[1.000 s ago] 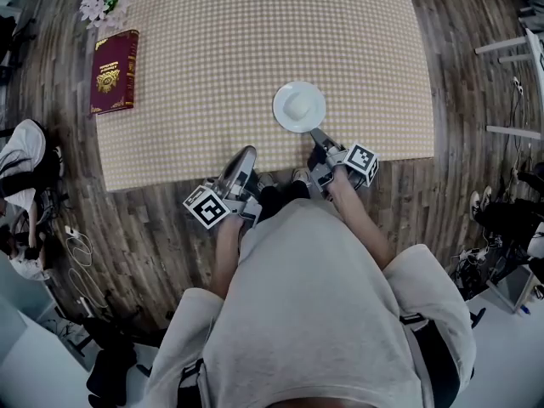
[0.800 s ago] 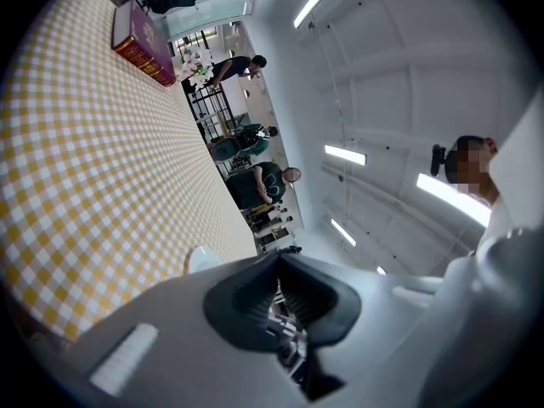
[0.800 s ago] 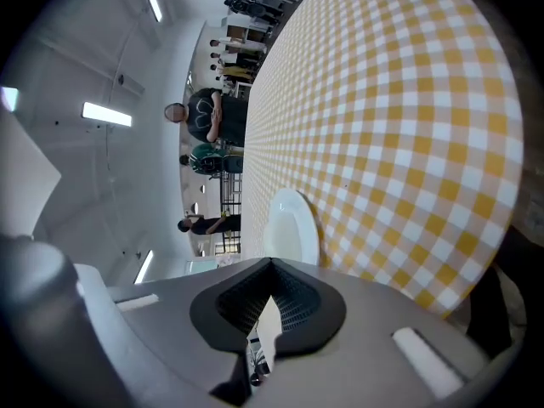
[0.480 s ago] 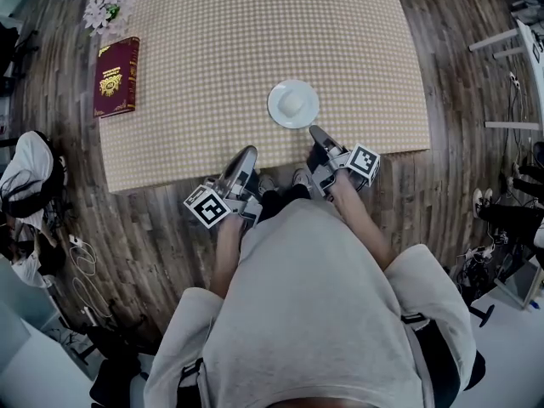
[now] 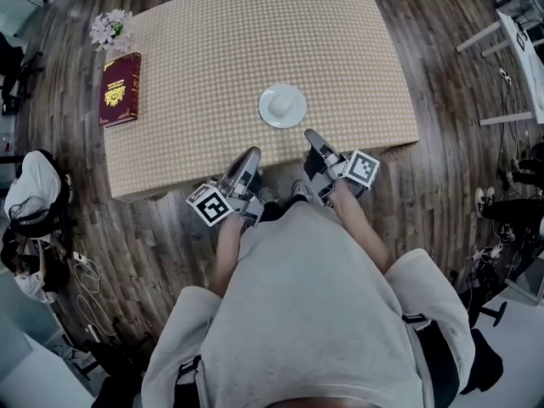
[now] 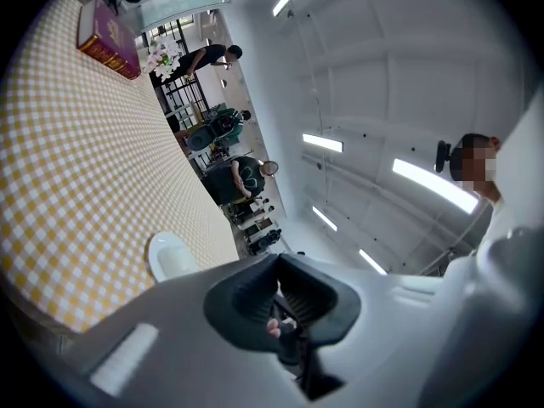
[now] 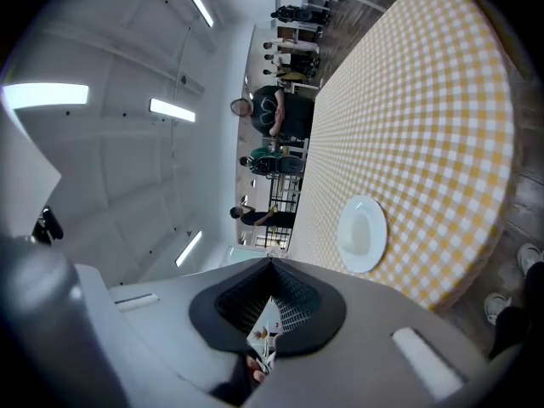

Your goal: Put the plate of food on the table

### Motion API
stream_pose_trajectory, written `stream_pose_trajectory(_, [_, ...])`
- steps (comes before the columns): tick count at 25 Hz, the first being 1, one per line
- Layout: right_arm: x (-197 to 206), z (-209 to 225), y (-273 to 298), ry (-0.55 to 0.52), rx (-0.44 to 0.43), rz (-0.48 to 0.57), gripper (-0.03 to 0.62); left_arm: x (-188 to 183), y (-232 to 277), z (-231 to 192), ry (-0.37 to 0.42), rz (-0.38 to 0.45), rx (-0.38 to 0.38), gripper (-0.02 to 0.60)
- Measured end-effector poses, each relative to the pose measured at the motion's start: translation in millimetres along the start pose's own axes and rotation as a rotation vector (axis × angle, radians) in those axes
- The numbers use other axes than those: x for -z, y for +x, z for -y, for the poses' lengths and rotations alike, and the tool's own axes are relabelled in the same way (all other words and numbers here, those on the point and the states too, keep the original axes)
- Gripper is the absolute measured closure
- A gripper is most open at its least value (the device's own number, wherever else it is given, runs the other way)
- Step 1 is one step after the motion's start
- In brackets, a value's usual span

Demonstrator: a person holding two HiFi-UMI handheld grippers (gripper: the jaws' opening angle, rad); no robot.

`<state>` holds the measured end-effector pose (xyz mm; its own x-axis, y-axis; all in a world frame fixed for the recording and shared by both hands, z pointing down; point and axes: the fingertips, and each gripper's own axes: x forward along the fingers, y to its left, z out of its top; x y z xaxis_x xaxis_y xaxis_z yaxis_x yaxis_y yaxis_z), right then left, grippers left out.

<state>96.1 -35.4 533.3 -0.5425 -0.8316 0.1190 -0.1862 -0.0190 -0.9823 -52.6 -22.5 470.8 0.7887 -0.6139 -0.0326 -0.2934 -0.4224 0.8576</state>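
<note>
Plate of food (image 5: 282,106) sits flat on the counter (image 5: 212,49), close to the person-side edge, with nothing touching it. Right gripper (image 5: 313,137) is the nearer one. Its tips are near the plate on its near-right side and point roughly toward it. Its fingers are together with nothing between them. Left gripper (image 5: 248,154) is on the plate's near-left, further off, over the counter edge. Its fingers are also together and empty. The plate is round, so there's no long axis to line up on. Red book (image 5: 120,89) and flowers (image 5: 110,31) are well apart on the plate's far-left, not in the way. My read: placement looks done, and the path to back away is open.
</note>
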Motion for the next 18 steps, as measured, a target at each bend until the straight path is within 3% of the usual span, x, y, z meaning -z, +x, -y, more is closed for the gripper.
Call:
stream_pose_trajectory(9, [1.1, -48.6, -32.8, -0.102, -0.122, 0.018, 0.597, 5.8, 10.1, 34.8, 0.056, -0.028, 0.047, 0.571])
stream_pose_trajectory(18, [7.5, -55.7, -36.9, -0.132, -0.145, 0.014, 0.597, 11.7, 6.9, 36.4, 0.056, -0.044, 0.042, 0.571])
